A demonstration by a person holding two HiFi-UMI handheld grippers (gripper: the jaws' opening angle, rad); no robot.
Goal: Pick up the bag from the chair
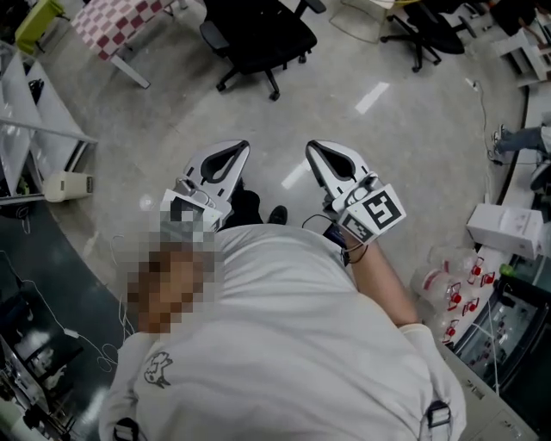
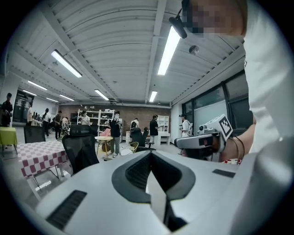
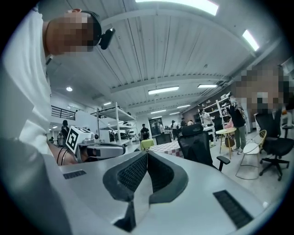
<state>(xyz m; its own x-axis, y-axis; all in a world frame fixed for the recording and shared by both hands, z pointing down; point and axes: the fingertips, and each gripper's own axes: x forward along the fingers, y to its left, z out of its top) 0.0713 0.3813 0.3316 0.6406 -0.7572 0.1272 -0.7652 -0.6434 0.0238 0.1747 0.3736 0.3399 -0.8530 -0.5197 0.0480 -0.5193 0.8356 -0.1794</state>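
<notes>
No bag can be made out in any view. A black office chair [image 1: 258, 34] stands on the grey floor ahead of me, its seat bare as far as I see; it also shows as the chair [image 2: 80, 147] and the chair [image 3: 197, 144] in the gripper views. Both white grippers are held out level in front of the person's chest, side by side and well short of that chair. My left gripper [image 1: 238, 148] has its jaws together with nothing between them. My right gripper [image 1: 312, 146] is likewise shut and empty. Each gripper view shows the other gripper beside it.
A red-checked table [image 1: 116, 21] stands left of the chair. A second black chair [image 1: 426, 30] is at the far right. A white shelf [image 1: 34, 112] lines the left side. White boxes [image 1: 508, 228] and bottles [image 1: 452, 288] sit at the right. Several people [image 2: 115, 131] stand farther back.
</notes>
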